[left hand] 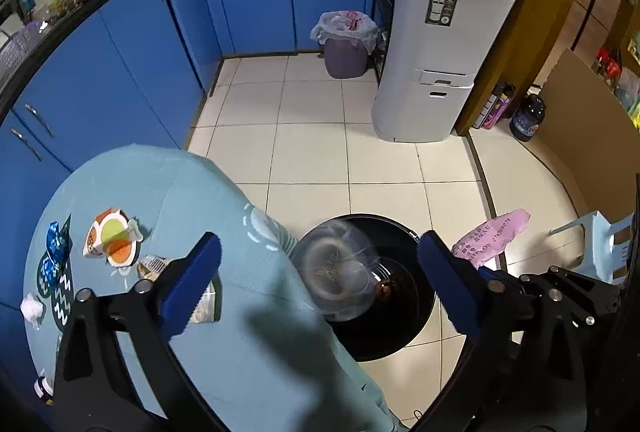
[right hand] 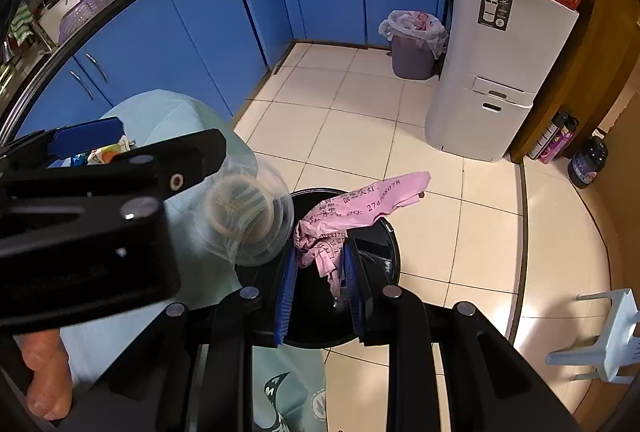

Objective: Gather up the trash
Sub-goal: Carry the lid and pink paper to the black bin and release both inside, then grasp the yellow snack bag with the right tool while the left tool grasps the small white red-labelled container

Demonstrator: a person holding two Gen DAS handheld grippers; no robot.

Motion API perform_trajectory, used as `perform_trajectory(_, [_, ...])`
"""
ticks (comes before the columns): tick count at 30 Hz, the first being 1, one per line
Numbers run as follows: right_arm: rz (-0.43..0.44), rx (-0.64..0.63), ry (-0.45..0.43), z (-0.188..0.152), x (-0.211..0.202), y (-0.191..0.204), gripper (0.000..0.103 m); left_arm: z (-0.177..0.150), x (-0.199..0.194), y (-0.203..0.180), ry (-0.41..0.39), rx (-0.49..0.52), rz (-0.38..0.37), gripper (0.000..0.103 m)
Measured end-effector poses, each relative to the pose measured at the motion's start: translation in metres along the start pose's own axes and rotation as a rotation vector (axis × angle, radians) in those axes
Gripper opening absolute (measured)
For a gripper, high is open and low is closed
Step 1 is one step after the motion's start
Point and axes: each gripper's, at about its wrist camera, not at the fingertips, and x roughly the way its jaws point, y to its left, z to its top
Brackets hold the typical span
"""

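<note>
A black round trash bin [left hand: 404, 328] stands on the floor beside the table; it also shows in the right wrist view [right hand: 384, 236]. A clear plastic lid [left hand: 340, 272], blurred, is in the air over the bin's rim, free of both grippers; it shows too in the right wrist view [right hand: 248, 220]. My left gripper [left hand: 320, 280] is open and empty above it. My right gripper [right hand: 322, 292] is shut on a crumpled pink plastic bag [right hand: 352, 216] over the bin. The bag also shows in the left wrist view [left hand: 490, 236].
A round table with a light blue cloth [left hand: 240, 332] holds a snack wrapper [left hand: 114, 242], blue foil wrappers [left hand: 56, 252], a white tissue [left hand: 32, 310] and a clear bag [left hand: 204, 306]. A lined purple bin [left hand: 346, 43], a white appliance [left hand: 436, 55] and a white stool [right hand: 612, 336] stand on the tiled floor.
</note>
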Motion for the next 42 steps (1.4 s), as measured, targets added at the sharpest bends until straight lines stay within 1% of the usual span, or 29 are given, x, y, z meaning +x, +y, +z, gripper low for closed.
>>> perform_trajectory(5, [0.011, -0.009, 0.004, 0.003, 0.004, 0.005, 0.023, -0.006, -0.006, 0.014, 0.001, -0.032, 0.02, 0.098])
perform_trajectory(13, [0.028, -0.025, 0.005, 0.006, 0.011, 0.019, 0.024, -0.021, -0.021, 0.056, -0.003, -0.117, 0.071, 0.098])
perform_trajectory(15, [0.034, -0.017, 0.01, 0.008, 0.013, 0.021, 0.027, -0.025, -0.025, 0.066, -0.003, -0.133, 0.085, 0.098])
perform_trajectory(18, [0.037, -0.016, 0.022, 0.011, 0.018, 0.025, 0.027, -0.032, -0.028, 0.079, -0.002, -0.156, 0.106, 0.098])
perform_trajectory(19, [0.034, -0.018, 0.025, 0.011, 0.02, 0.026, 0.036, -0.036, -0.029, 0.084, 0.0, -0.163, 0.113, 0.098])
perform_trajectory(20, [0.032, -0.022, 0.027, 0.012, 0.021, 0.028, 0.065, -0.038, -0.029, 0.087, 0.004, -0.169, 0.117, 0.098])
perform_trajectory(21, [0.036, -0.028, 0.027, 0.013, 0.022, 0.028, 0.079, -0.04, -0.03, 0.091, 0.006, -0.174, 0.121, 0.098])
perform_trajectory(22, [0.041, -0.037, 0.018, 0.013, 0.021, 0.03, 0.084, -0.042, -0.03, 0.096, 0.009, -0.182, 0.128, 0.098])
perform_trajectory(24, [0.028, -0.054, 0.008, 0.013, 0.02, 0.035, 0.084, -0.045, -0.031, 0.102, 0.013, -0.193, 0.138, 0.098])
perform_trajectory(28, [0.039, -0.057, 0.017, 0.014, 0.021, 0.041, 0.084, -0.054, -0.033, 0.118, 0.02, -0.234, 0.153, 0.098])
perform_trajectory(33, [0.054, -0.097, -0.002, 0.018, 0.017, 0.059, 0.084, -0.066, -0.038, 0.139, 0.024, -0.278, 0.18, 0.098])
perform_trajectory(37, [0.056, -0.167, -0.022, 0.02, 0.019, 0.085, 0.084, -0.078, -0.043, 0.162, 0.019, -0.328, 0.202, 0.098])
perform_trajectory(42, [0.088, -0.221, -0.029, 0.022, 0.024, 0.118, 0.084, -0.098, -0.051, 0.197, 0.021, -0.401, 0.219, 0.098])
